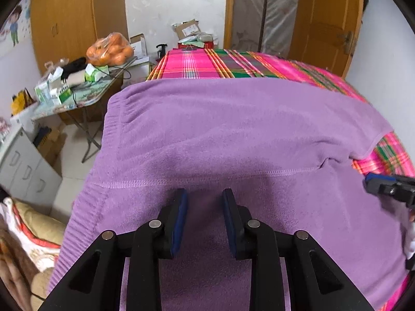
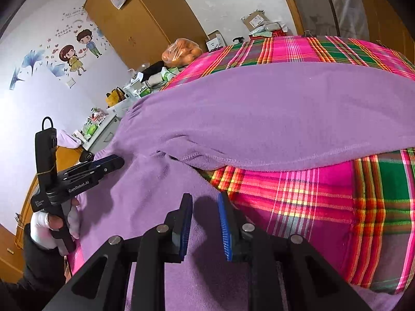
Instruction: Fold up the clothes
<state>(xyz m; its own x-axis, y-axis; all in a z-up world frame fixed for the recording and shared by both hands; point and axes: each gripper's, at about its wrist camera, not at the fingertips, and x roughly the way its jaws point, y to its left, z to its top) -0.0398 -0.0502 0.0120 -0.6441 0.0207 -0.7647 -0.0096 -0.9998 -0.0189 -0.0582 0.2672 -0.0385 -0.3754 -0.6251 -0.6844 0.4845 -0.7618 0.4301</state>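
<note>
Purple fleece garment [image 1: 233, 129] lies spread on pink-green plaid bed cover [image 1: 197, 64], w/ one part lapped over, so folding looks barely begun. Left hand-held gripper [image 1: 205, 217] and right hand-held gripper [image 2: 205, 223] hover just above fleece, jaws part-open, gripping nothing.

A plain lilac-purple fleece garment [image 1: 233, 129] lies on a bed sheet in bright pink plaid with green, orange and yellow stripes [image 2: 324, 194]. Both black plastic grippers, left [image 1: 205, 194] and right [image 2: 205, 199], carry dark blue pads. A clear plastic bag holds orange fruit [image 1: 110, 49]. The wooden wardrobe [image 1: 64, 18] is honey-brown.
</note>
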